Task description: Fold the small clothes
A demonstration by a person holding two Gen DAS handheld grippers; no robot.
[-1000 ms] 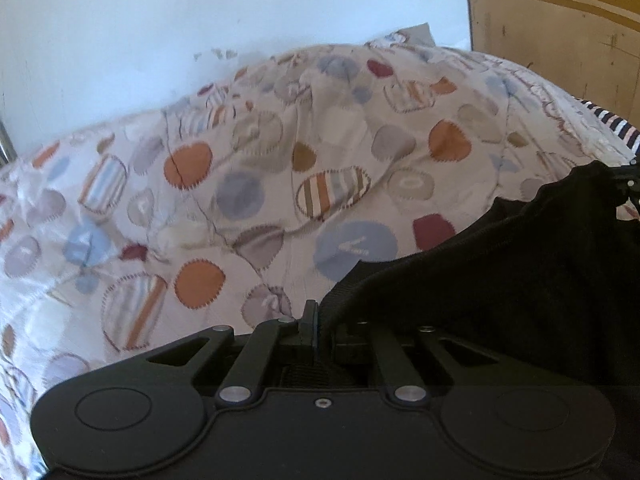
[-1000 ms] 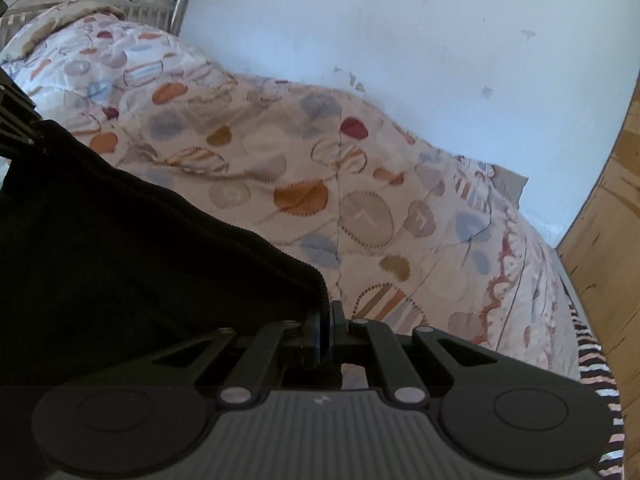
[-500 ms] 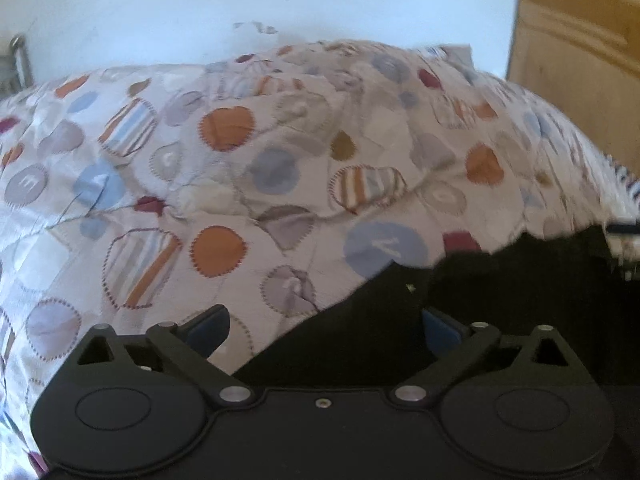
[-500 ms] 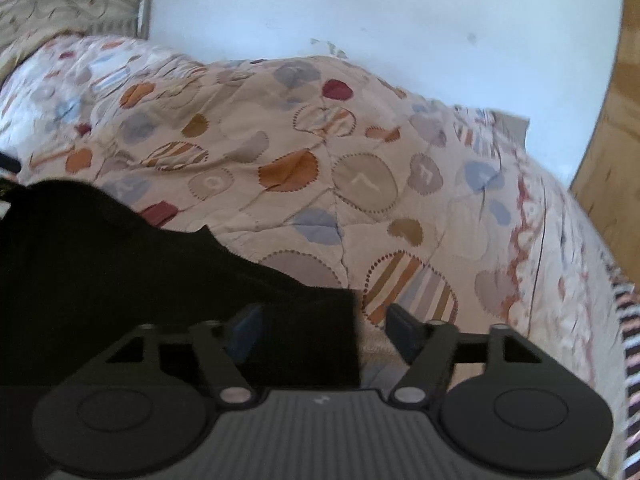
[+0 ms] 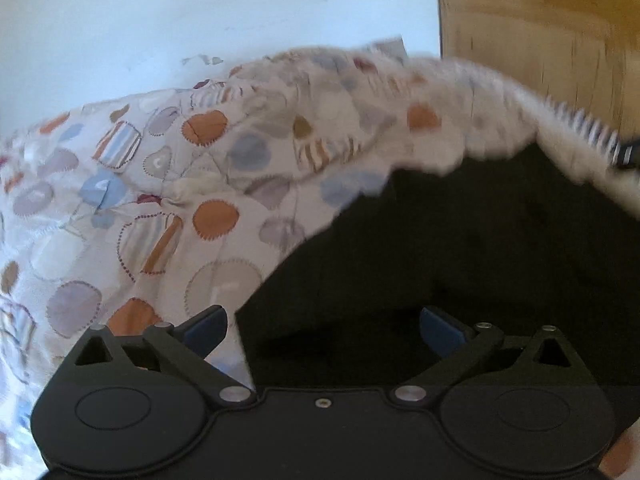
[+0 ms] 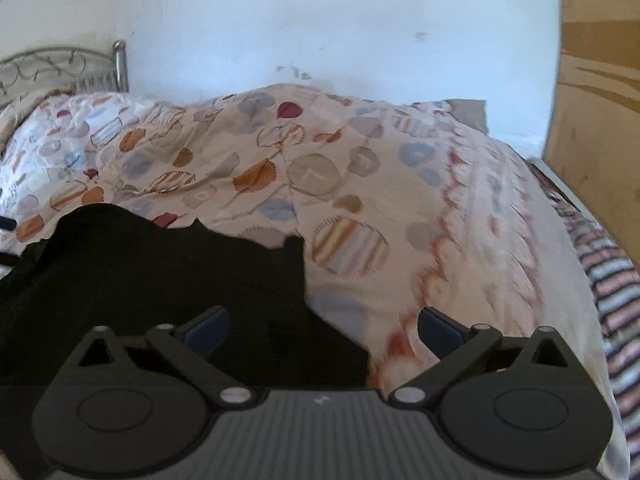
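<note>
Both your left hand-held gripper (image 5: 322, 330) and right hand-held gripper (image 6: 324, 328), clamped on the black garment (image 5: 460, 264) a second ago, now stand wide and hold nothing, so it lies released on the patterned bed quilt (image 6: 360, 184), ready for regrasping.

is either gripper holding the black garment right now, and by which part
Nothing is held. The left gripper and right gripper both stand open, and the black garment lies loose on the quilt.

One black garment (image 5: 460, 248), one patterned quilt (image 6: 360, 168), two claws, one metal headboard (image 6: 60, 68).
</note>
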